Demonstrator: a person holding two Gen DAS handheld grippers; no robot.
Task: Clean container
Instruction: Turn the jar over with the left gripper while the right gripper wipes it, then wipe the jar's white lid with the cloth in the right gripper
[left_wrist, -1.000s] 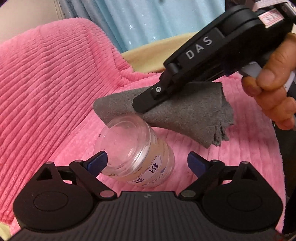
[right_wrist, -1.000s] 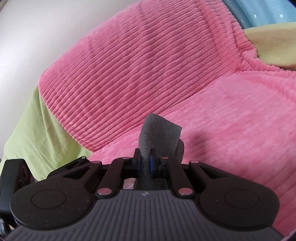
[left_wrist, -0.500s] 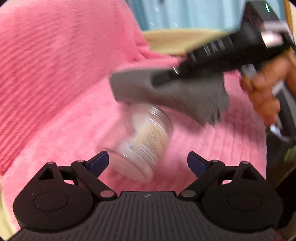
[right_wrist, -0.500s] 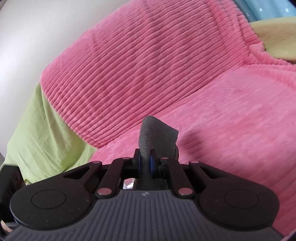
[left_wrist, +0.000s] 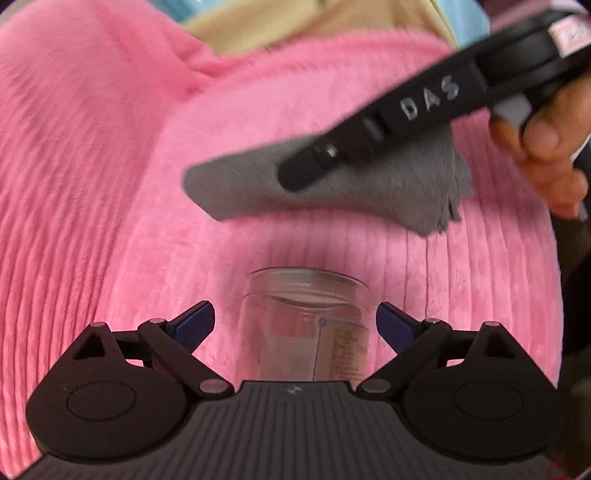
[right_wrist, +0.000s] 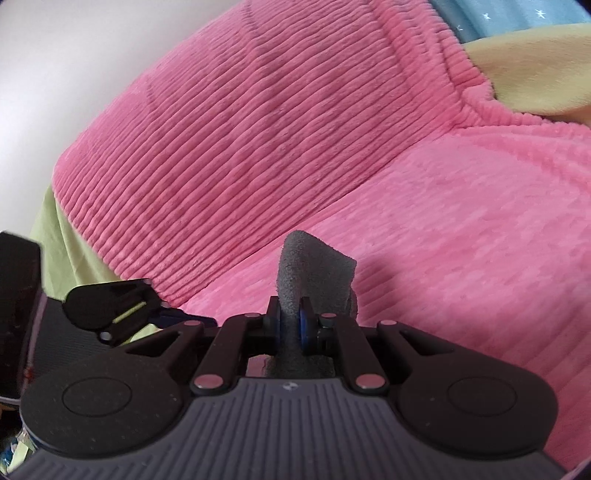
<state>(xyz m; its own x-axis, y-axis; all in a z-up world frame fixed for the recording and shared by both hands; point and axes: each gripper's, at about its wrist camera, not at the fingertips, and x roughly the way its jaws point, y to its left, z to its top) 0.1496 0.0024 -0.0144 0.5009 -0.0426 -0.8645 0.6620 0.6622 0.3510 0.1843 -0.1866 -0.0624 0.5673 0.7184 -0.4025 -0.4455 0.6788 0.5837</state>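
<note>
A clear plastic jar (left_wrist: 306, 325) with a printed label stands on the pink ribbed blanket (left_wrist: 110, 184), mouth away from me, its base hidden behind the tool body. My left gripper (left_wrist: 295, 325) straddles it. Its jaws are opening, and a gap shows between each blue pad and the jar wall. Beyond the jar, my right gripper (right_wrist: 291, 325) is shut on a folded grey cloth (right_wrist: 314, 273). In the left wrist view that cloth (left_wrist: 332, 192) hangs above the blanket, apart from the jar.
A person's hand (left_wrist: 546, 147) grips the right tool's handle at the right edge. The blanket rises into a pink ribbed cushion (right_wrist: 258, 129) behind. Yellow fabric (right_wrist: 535, 74) and a blue curtain lie further back, and green fabric (right_wrist: 62, 251) lies at the left.
The jar went from lying tilted with its mouth toward the left camera to standing between the jaws. The left jaws widened and the left view tipped downward. The right gripper kept its hold on the cloth.
</note>
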